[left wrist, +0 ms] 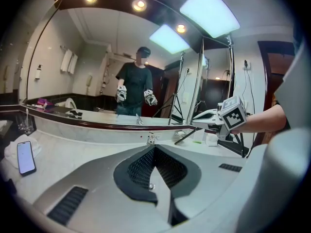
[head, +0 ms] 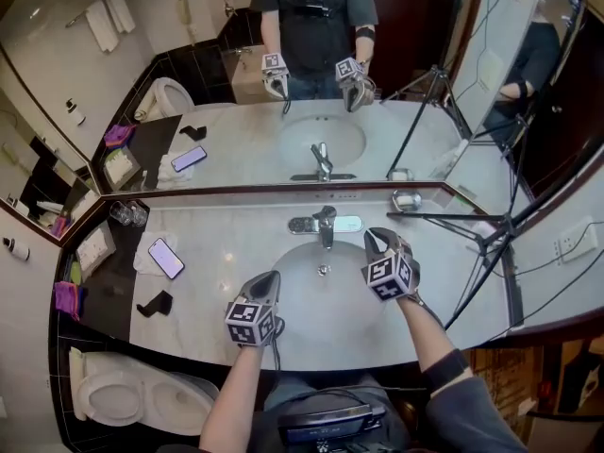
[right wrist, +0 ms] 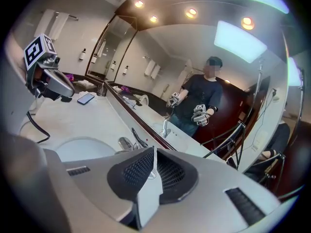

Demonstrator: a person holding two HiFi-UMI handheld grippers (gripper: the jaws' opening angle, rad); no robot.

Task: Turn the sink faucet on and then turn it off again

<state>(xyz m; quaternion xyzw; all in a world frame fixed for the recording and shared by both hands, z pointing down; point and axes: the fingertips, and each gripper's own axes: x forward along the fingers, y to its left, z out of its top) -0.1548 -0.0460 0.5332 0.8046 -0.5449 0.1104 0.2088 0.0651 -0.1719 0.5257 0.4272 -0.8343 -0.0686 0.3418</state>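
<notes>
The chrome single-lever sink faucet [head: 325,225] stands at the back edge of the white oval basin [head: 286,270], which is set in the pale marble desk [head: 226,236]. I can see no water running. The left tongs [head: 269,280] hang over the basin's near left side, jaws pressed together and empty. The right tongs [head: 377,240] hover just right of the faucet, also closed on nothing (and clear of the lever). The lever looks rigid, polished and probably slippery. It is likely best pushed or pinched at its free front end.
</notes>
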